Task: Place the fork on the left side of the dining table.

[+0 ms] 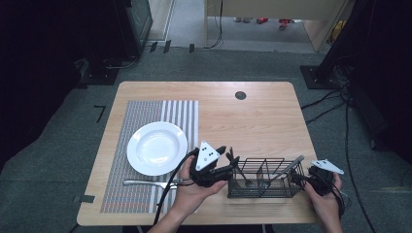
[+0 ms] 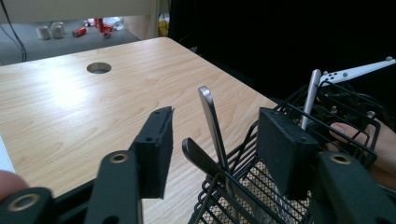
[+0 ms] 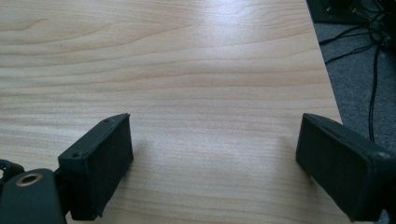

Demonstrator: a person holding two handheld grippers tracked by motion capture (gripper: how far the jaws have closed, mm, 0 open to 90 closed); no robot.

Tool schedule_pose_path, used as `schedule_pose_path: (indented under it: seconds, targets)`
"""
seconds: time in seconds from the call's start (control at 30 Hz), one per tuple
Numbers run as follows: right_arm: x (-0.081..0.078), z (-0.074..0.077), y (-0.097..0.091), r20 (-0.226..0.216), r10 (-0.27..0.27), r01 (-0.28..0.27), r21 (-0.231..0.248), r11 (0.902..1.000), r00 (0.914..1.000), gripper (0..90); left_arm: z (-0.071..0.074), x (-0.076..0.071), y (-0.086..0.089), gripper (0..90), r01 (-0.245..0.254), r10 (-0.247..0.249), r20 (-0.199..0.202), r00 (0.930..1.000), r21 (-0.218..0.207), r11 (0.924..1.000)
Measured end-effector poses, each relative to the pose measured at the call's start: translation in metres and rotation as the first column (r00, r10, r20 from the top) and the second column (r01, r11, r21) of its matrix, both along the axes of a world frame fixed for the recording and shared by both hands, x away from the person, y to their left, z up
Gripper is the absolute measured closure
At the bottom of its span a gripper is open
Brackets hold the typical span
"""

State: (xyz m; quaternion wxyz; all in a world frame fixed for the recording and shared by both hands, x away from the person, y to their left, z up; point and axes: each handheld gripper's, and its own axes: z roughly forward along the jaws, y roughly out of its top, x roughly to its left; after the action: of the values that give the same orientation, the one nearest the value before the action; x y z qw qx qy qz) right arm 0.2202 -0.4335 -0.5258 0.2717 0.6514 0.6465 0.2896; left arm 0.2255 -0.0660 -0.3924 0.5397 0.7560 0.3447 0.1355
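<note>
A black wire basket [image 1: 265, 178] sits at the lower right of the high view, near the front edge of the table, with cutlery handles [image 2: 212, 121] standing in its compartments and leaning out over the rim; what kind of cutlery they are cannot be told. Left of centre, a white plate [image 1: 157, 147] lies empty on a striped placemat [image 1: 145, 121], and a fork [image 1: 145, 183] lies on the mat just below the plate. The left gripper [image 1: 227, 162] is held by a hand at the basket's left end; in its own view the jaws stand apart on either side of two handles at that end, not touching them. The right gripper [image 1: 316, 177] is held at the basket's right end; its own view looks down on bare wood with the jaws spread wide and nothing between them. The wooden table [image 1: 262, 116] has a round hole [image 1: 240, 95] near its far edge. Grey carpet and loose cables [image 1: 335, 104] surround it, with dark equipment at both upper corners.
</note>
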Motion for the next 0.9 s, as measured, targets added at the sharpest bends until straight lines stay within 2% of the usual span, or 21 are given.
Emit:
schedule_pose_path:
  seconds: [0.03, 0.23, 0.3, 0.33, 0.4, 0.43, 0.53, 0.6, 0.7, 0.8, 0.87, 0.9]
  targets:
    - [0.0, 0.0, 0.0, 0.0, 0.0, 0.0, 0.0, 1.0, 1.0, 10.8, 0.001, 0.0, -0.001, 49.4, -0.006, 0.006, 0.003, 1.0, 0.004, 1.0]
    - [0.0, 0.0, 0.0, 0.001, 0.002, -0.002, 0.001, 1.0, 1.0, 10.8, 0.004, -0.002, -0.007, 64.9, -0.021, 0.02, 0.036, 0.9992, 0.027, 0.9994]
    - [0.0, 0.0, 0.0, 0.001, 0.002, -0.002, 0.001, 1.0, 1.0, 10.8, 0.004, -0.002, -0.008, 66.8, -0.023, 0.022, 0.033, 0.9992, 0.029, 0.9993]
    - [0.0, 0.0, 0.0, 0.001, 0.003, -0.003, 0.001, 1.0, 1.0, 10.8, 0.003, -0.001, -0.009, 71.7, -0.023, 0.022, 0.031, 0.9993, 0.03, 0.9993]
    - [0.0, 0.0, 0.0, 0.001, 0.003, -0.003, 0.001, 1.0, 1.0, 10.8, 0.003, -0.001, -0.009, 74.4, -0.034, 0.033, 0.031, 0.999, 0.033, 0.9989]
    - [0.0, 0.0, 0.0, 0.001, 0.003, -0.003, 0.001, 1.0, 1.0, 10.8, 0.004, -0.001, -0.007, 81.2, -0.02, 0.02, 0.01, 0.9997, 0.014, 0.9997]
    - [0.0, 0.0, 0.0, 0.001, 0.003, -0.003, 0.001, 1.0, 1.0, 10.8, 0.005, -0.001, -0.007, 82.5, -0.017, 0.016, 0.009, 0.9998, 0.016, 0.9997]
    - [0.0, 0.0, 0.0, 0.001, 0.003, -0.003, 0.002, 1.0, 1.0, 10.8, 0.005, -0.003, -0.007, 82.9, -0.032, 0.031, 0.019, 0.9993, 0.018, 0.9993]
    - [0.0, 0.0, 0.0, 0.001, 0.003, -0.003, 0.001, 1.0, 1.0, 10.8, 0.007, -0.002, -0.006, 84.3, -0.018, 0.018, 0.011, 0.9998, -0.011, 0.9998]
    - [0.0, 0.0, 0.0, 0.001, 0.003, -0.003, 0.001, 1.0, 1.0, 10.8, 0.008, -0.002, -0.005, 85.6, -0.019, 0.019, 0.021, 0.9996, -0.03, 0.9994]
    - [0.0, 0.0, 0.0, 0.001, 0.003, -0.003, 0.001, 1.0, 1.0, 10.8, 0.011, -0.001, -0.003, 88.4, 0.021, -0.02, 0.019, 0.9996, -0.071, 0.9973]
    - [0.0, 0.0, 0.0, 0.001, 0.003, -0.003, 0.001, 1.0, 1.0, 10.8, 0.012, -0.002, -0.003, 88.8, 0.024, -0.022, 0.026, 0.9994, -0.07, 0.9972]
